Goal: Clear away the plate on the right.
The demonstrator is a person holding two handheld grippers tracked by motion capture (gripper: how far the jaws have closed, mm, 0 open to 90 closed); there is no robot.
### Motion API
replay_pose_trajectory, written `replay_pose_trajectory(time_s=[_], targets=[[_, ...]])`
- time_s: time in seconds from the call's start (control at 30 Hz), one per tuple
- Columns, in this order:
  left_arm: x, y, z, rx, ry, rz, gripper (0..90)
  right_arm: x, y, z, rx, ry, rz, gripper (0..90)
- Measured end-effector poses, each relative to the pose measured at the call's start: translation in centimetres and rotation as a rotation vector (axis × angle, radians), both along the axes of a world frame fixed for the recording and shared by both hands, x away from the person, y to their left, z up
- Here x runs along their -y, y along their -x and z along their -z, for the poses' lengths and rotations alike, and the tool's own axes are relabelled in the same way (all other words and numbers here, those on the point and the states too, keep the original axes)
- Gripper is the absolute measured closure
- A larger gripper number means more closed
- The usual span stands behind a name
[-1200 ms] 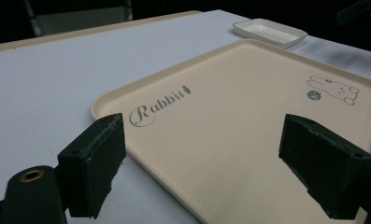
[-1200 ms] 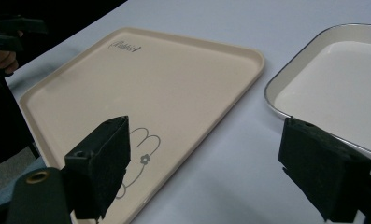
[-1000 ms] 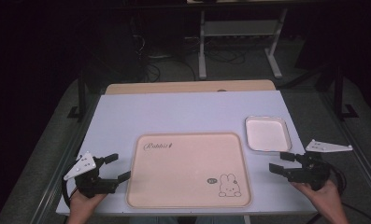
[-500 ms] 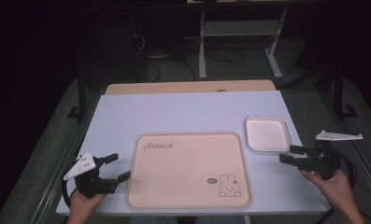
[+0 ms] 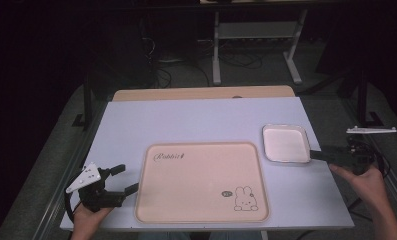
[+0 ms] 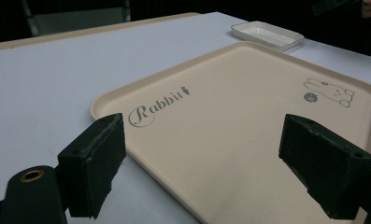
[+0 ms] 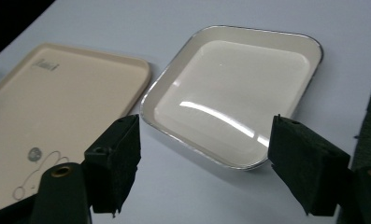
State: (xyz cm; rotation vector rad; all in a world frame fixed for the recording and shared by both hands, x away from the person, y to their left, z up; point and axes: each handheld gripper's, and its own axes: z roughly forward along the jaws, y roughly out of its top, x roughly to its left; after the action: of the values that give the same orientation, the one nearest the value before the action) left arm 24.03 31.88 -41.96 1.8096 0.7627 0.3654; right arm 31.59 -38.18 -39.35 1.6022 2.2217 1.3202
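Observation:
A beige tray [image 5: 203,182] printed with "Rabbit" and a bunny lies flat at the table's near middle. A small white square dish [image 5: 286,143] sits empty just right of the tray's far corner. My left gripper [image 5: 123,180] rests open at the tray's left edge, its jaws spread with the tray [image 6: 248,135] ahead between them. At the right, my right gripper [image 5: 320,154] is open and points at the white dish [image 7: 230,98]; its jaws stand wide on either side of the dish's near edge, holding nothing.
A light lilac-white mat [image 5: 201,122] covers the table, with a wooden strip [image 5: 201,93] along the far edge. Behind the table are a metal desk frame [image 5: 256,37] and cables on a dark floor. The tray [image 7: 57,102] lies left of the dish.
My right gripper has lifted and moved forward and left, up to the white dish's right edge. The left gripper has stayed put by the tray.

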Motion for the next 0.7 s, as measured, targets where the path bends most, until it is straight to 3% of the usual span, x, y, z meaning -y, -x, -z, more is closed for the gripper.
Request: replay_pose_trajectory(time_s=[0.23, 0.33, 0.53, 0.7], targets=[[0.2, 0.0, 0.0, -0.002, -0.002, 0.008, 14.5, 1.2, -2.3, 0.7, -0.040, -0.051, 0.073, 28.3], [0.2, -0.1, 0.1, -0.006, -0.006, 0.013, 14.5, 1.4, -3.1, 1.0, -0.056, -0.046, 0.098, 30.6], [0.2, -0.1, 0.1, -0.010, -0.005, 0.015, 14.5, 1.4, -4.7, 1.9, -0.158, -0.014, 0.148, 37.5], [0.2, -0.1, 0.1, -0.011, -0.010, 0.018, 14.5, 1.7, -5.4, 2.4, -0.194, -0.013, 0.198, 40.2]])
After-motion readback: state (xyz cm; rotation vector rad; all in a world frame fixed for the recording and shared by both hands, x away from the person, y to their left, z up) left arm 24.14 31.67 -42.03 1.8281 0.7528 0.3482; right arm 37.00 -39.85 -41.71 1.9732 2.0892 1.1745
